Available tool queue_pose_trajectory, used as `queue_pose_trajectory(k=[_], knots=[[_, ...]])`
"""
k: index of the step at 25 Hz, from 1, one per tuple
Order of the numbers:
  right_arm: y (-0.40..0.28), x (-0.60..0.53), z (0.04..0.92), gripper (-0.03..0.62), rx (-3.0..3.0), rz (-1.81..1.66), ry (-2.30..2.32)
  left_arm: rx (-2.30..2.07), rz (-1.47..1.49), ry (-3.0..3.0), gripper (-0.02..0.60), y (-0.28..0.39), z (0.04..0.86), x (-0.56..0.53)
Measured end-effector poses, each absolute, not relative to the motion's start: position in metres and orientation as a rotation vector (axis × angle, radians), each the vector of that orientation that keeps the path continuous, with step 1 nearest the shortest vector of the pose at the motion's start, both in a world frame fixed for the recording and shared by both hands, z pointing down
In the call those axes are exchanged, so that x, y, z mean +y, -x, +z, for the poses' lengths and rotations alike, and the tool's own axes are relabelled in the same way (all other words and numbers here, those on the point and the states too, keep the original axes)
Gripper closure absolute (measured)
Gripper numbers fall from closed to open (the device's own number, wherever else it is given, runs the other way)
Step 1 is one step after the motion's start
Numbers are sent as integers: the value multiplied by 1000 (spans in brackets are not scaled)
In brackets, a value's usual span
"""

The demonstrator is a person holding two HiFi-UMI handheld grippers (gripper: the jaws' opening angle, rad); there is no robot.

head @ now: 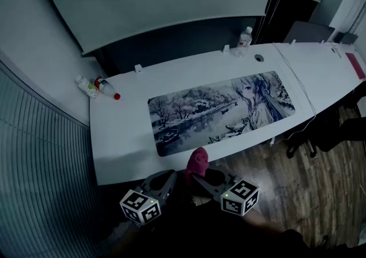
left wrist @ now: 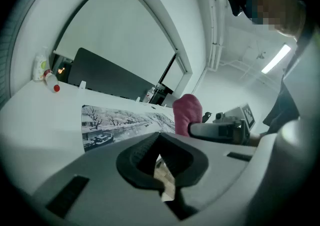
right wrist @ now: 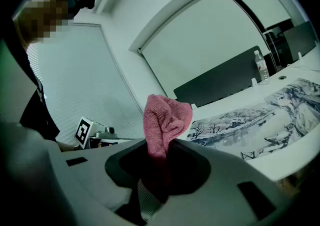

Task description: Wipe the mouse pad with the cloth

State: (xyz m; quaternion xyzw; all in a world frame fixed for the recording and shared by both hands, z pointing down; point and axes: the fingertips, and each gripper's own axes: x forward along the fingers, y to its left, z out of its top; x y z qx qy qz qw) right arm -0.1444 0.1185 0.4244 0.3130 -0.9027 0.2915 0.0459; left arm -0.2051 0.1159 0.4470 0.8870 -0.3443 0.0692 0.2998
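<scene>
Pink cloth (right wrist: 165,120) bunched upright; illustrated mouse pad (head: 223,111) flat

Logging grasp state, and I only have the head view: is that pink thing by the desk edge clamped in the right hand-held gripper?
Observer: Yes, the right hand-held gripper is shut on the pink cloth, which bunches above its jaws.
Operator: And the left?
Observer: The left hand-held gripper holds nothing; its jaws are nearly together.
Operator: Cloth touching the pad?
Observer: No, it is held up, short of the mouse pad.
</scene>
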Motion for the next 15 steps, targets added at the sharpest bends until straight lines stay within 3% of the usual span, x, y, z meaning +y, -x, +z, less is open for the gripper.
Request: queue_pose_trajectory(k=[15], knots=[[146, 126, 422, 482, -2771, 917, -986, -915, 196, -2367, 575, 212, 449, 131]])
